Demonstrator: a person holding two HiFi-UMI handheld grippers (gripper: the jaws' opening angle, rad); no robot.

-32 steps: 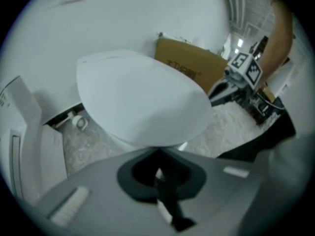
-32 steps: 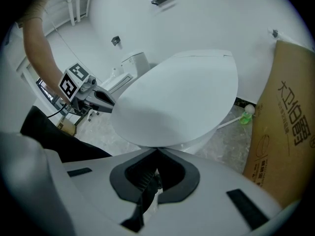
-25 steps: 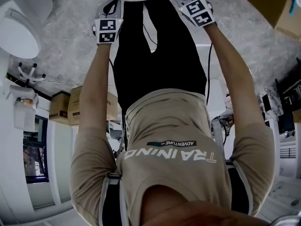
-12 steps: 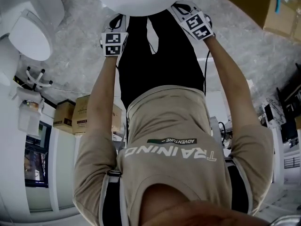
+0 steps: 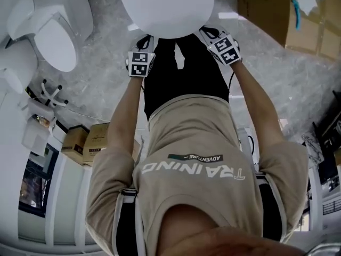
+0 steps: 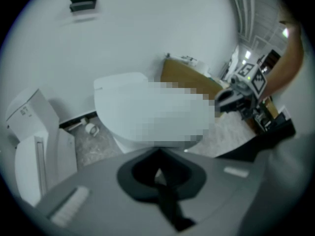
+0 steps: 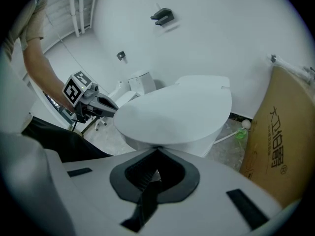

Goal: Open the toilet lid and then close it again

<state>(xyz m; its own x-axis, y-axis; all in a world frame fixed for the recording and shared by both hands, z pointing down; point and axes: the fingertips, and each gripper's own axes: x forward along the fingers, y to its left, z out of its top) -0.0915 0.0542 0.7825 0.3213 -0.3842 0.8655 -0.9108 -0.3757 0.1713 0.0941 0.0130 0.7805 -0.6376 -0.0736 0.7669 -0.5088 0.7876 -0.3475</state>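
The white toilet [image 5: 165, 7] stands at the top middle of the head view with its lid [image 7: 174, 114] lying flat and closed. My left gripper [image 5: 144, 40] is at the near left rim of the lid, and my right gripper [image 5: 205, 32] is at the near right rim. In the left gripper view its jaws [image 6: 157, 151] meet at the tip just before the lid's edge, with nothing between them. The right gripper's jaws [image 7: 157, 149] also meet right at the lid's front edge. Each gripper shows in the other's view, the right gripper [image 6: 231, 100] and the left gripper [image 7: 106, 107] flanking the bowl.
A second white toilet [image 5: 50, 33] stands at the far left. Tall cardboard boxes [image 5: 282, 15] stand right of the toilet, close to its side [image 7: 278, 141]. Small boxes [image 5: 88, 137] sit at the left. A green object [image 7: 241, 133] lies on the marbled floor [image 5: 101, 52].
The head view has tilted, so the toilet lid and both grippers sit lower in the frame and more of the lid shows. Both grippers stay at the lid's near rim.
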